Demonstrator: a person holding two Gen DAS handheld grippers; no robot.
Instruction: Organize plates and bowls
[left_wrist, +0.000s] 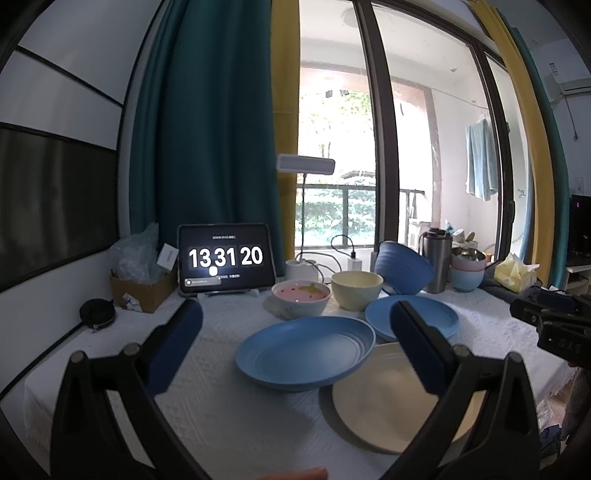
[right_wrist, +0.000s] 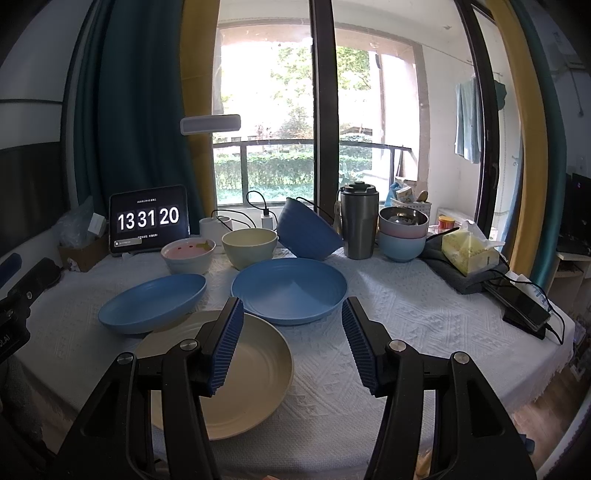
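Observation:
Two blue plates and a cream plate lie on the white tablecloth. The near blue plate (left_wrist: 304, 350) (right_wrist: 151, 304) rests tilted on the edge of the cream plate (left_wrist: 384, 402) (right_wrist: 236, 373). The far blue plate (left_wrist: 424, 314) (right_wrist: 290, 290) lies flat. Behind stand a pink-lined white bowl (left_wrist: 301, 297) (right_wrist: 188, 254), a cream bowl (left_wrist: 356, 288) (right_wrist: 249, 247) and a tipped dark blue bowl (left_wrist: 404, 269) (right_wrist: 308, 232). My left gripper (left_wrist: 295, 332) is open above the near blue plate. My right gripper (right_wrist: 291, 343) is open above the cream plate's right edge.
A tablet clock (left_wrist: 225, 258) (right_wrist: 149, 219) stands at the back left beside a cardboard box (left_wrist: 142, 288). A steel tumbler (right_wrist: 358, 221), stacked bowls (right_wrist: 402, 232), a tissue pack (right_wrist: 469, 251) and a phone with cable (right_wrist: 524, 310) sit at the right.

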